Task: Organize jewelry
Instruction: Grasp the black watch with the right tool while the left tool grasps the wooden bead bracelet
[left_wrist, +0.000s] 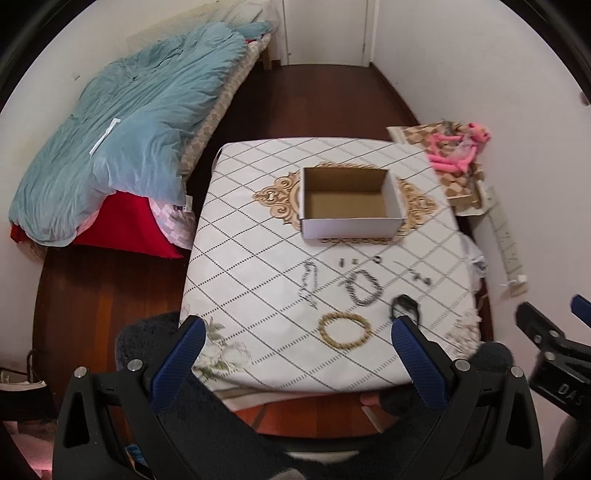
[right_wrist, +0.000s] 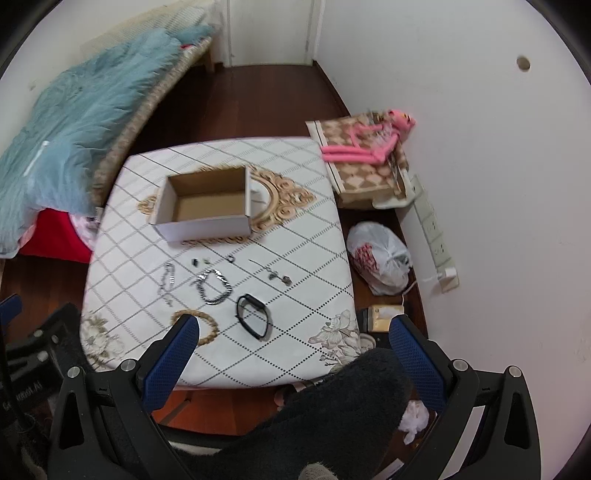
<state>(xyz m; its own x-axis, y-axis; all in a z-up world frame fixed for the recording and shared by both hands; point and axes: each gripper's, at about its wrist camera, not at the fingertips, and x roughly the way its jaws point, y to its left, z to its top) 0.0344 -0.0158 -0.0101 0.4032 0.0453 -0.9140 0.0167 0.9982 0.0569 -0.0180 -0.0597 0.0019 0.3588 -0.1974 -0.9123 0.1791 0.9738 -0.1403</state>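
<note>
Both grippers, left gripper (left_wrist: 297, 328) and right gripper (right_wrist: 293, 328), hover above the table (left_wrist: 258, 229), fingers spread.

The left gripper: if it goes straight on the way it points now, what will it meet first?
Probably the gold bracelet on the table, which lies between the open left gripper's fingertips in its view. Depth is unclear; the gripper seems to be above the near edge.
</note>
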